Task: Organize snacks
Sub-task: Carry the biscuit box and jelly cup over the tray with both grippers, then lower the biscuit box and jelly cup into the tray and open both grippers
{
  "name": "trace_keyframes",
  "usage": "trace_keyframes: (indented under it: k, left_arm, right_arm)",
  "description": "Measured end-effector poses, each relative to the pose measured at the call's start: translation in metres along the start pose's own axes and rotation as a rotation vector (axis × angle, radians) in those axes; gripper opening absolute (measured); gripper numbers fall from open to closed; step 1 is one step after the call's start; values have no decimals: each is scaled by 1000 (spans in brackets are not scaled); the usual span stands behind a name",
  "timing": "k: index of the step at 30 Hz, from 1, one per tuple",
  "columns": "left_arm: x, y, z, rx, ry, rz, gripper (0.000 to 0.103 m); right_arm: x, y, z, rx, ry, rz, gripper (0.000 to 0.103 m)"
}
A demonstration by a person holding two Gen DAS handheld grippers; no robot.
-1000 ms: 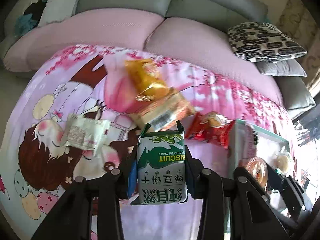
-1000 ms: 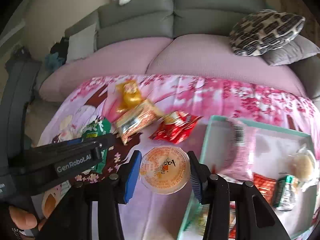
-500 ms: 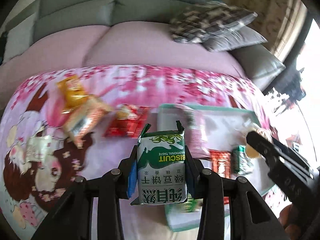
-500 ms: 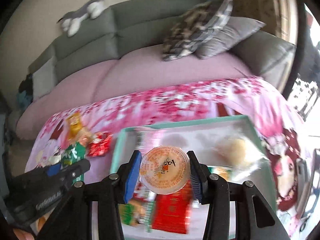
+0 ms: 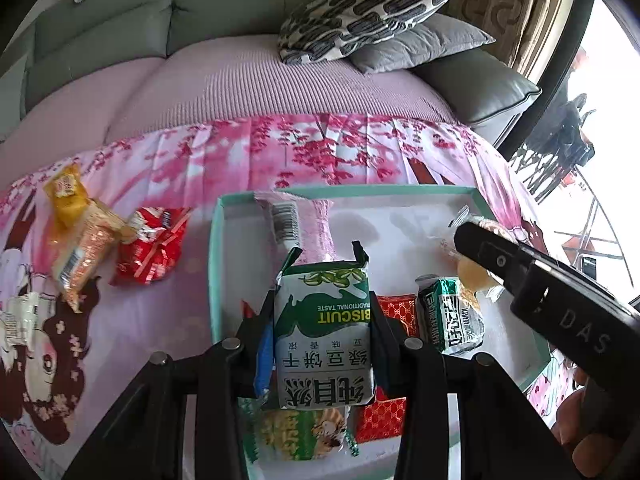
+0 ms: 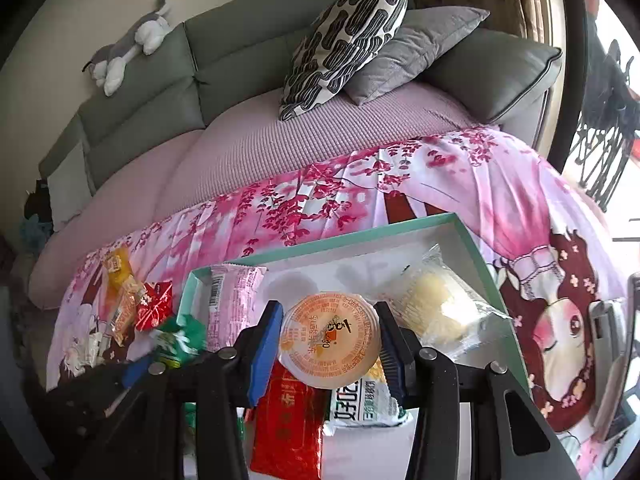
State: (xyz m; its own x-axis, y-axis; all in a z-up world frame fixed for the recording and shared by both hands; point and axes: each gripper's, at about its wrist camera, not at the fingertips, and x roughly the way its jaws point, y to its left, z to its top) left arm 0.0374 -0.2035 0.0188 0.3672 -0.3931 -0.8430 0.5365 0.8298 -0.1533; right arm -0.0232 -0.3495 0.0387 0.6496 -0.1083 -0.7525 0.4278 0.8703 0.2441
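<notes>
Under the biscuit pack (image 5: 325, 336), boxed snacks (image 5: 304, 434) lie half-hidden.

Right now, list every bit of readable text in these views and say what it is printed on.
"BISCUIT" and "TRADITIONAL TASTE", upside down: green biscuit pack in the left gripper.
"DAS": the right gripper's black body, left wrist view.
Orange print on the jelly cup lid in the right gripper: too small.
Barcode on the pink packet in the tray: unreadable.

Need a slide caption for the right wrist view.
Right gripper holds an orange jelly cup above the teal-rimmed tray of packaged snacks.
</notes>
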Motion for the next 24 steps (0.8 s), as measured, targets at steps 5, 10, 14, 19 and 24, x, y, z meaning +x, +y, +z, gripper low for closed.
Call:
trace_keyframes:
  k: [5, 10, 14, 19, 24]
  left_arm:
    - [9, -4, 0, 7, -4, -1, 41]
    - [14, -7, 0, 11, -1, 1, 41]
    - [14, -10, 0, 27, -9, 13, 41]
    - [14, -11, 0, 36, 2, 17, 50]
    - [10, -10, 0, 37, -3, 25, 67]
  right_arm:
    - [7, -4, 1, 28, -11, 4, 49]
    - [13, -4, 1, 25, -11, -5, 49]
    - [18, -7, -1, 25, 7, -25, 49]
    - [20, -11, -3, 34, 17, -38, 50]
    - [22, -10, -4, 20, 34, -63, 51]
